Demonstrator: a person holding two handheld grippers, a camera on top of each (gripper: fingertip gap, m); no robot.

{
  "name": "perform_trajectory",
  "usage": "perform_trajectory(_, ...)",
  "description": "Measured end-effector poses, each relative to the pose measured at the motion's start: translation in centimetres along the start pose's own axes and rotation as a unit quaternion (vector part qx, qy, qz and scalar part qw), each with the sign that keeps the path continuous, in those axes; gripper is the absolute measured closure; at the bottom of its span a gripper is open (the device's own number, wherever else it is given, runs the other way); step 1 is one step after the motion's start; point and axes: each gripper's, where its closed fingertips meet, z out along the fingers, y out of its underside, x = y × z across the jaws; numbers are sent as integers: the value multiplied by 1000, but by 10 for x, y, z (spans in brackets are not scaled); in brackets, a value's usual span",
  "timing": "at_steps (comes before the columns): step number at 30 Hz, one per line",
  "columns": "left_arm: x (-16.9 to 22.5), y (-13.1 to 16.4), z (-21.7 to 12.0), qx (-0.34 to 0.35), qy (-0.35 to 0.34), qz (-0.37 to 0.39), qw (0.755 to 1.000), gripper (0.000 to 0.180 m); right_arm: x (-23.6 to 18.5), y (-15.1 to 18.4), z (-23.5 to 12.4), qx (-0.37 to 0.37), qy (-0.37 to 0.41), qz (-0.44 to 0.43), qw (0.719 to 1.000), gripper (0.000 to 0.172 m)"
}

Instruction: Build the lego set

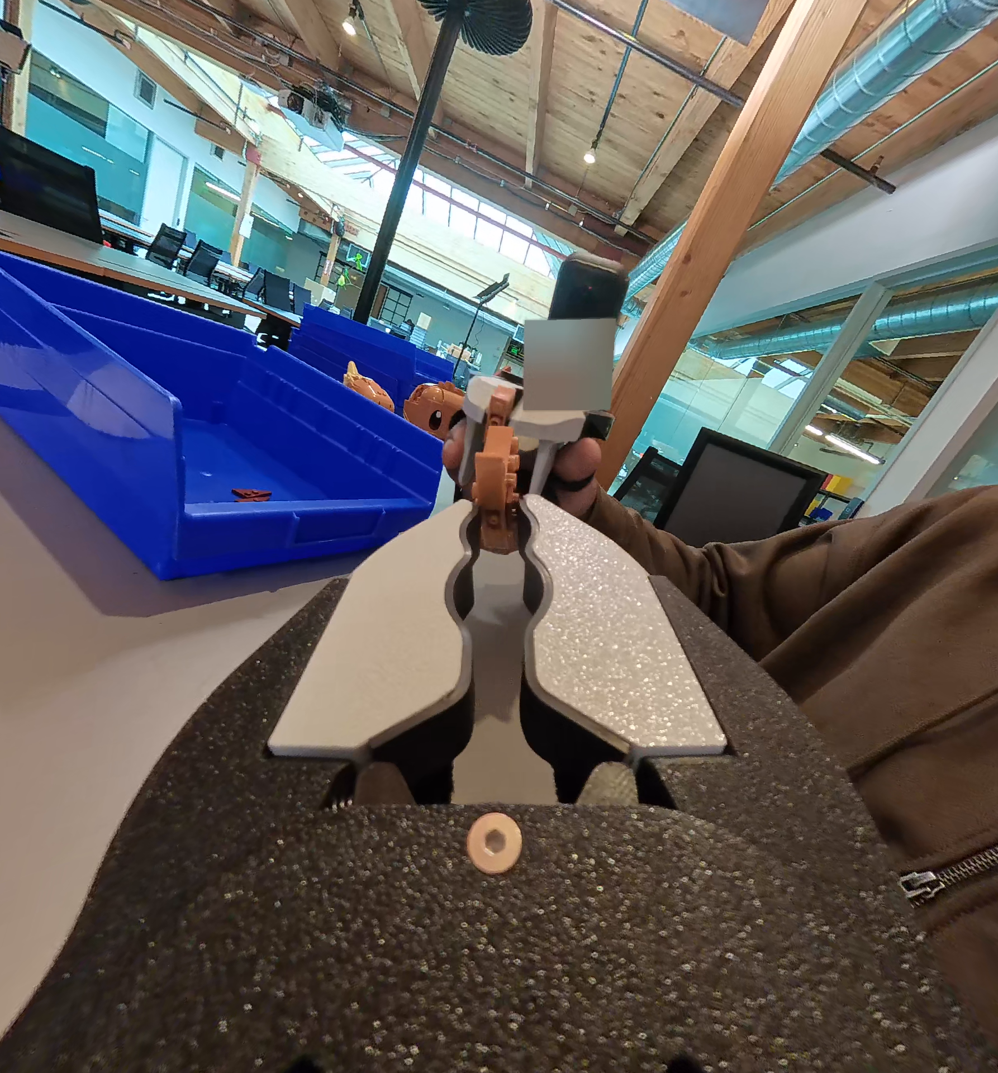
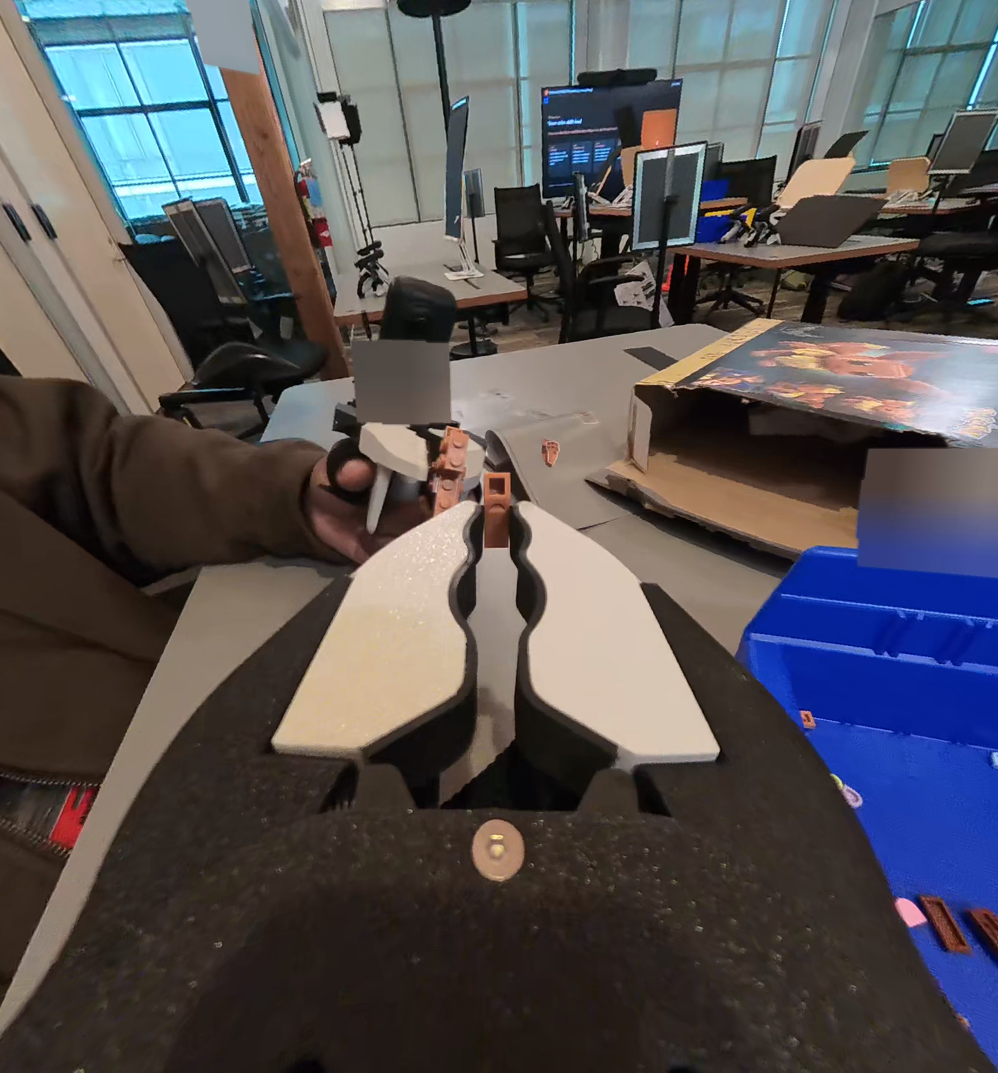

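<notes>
The left claw pinched a tan brick assembly, both pads pressed to its lower end. The assembly stood out beyond the fingertips, its long axis along the fingers, pointing toward the right claw. The right claw pinched one small brown slope piece, a pad pressed on each flank, long axis likewise along the fingers, with the open stud socket at the far end.

Key relation: the two claws faced each other, tips near. In the right wrist view the assembly sat just left of and slightly beyond the slope piece, the two close but apart. In the left wrist view the far end of the assembly overlapped the opposite fingers; contact there could not be told.

Counts: two claws, each held by a hand in a brown sleeve. Assemblies in a grasp: one; loose pieces in a grasp: one.

Left of the left claw, on the table, stood a blue bin with one dark red piece on its floor; beyond it were two tan built figures. Right of the right claw lay an opened cardboard box and a second blue bin with a few small pieces; one brown piece lay on the table ahead.
</notes>
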Motion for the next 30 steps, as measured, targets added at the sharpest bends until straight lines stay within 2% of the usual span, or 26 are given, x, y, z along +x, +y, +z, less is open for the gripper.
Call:
perform_trajectory(3, -2, 4, 2, -11, -8, 3, 1000, 169, 2, 7, 2, -17, 13, -14, 1000, 164)
perform_trajectory(12, -9, 36, 12, -101, -45, 28, 994, 169, 24, 19, 4, -51, 88, -36, 994, 164)
perform_trajectory(30, 11, 47, 23, -112, -9, 40, 993, 169, 37, 28, 2, -69, 123, -24, 990, 164)
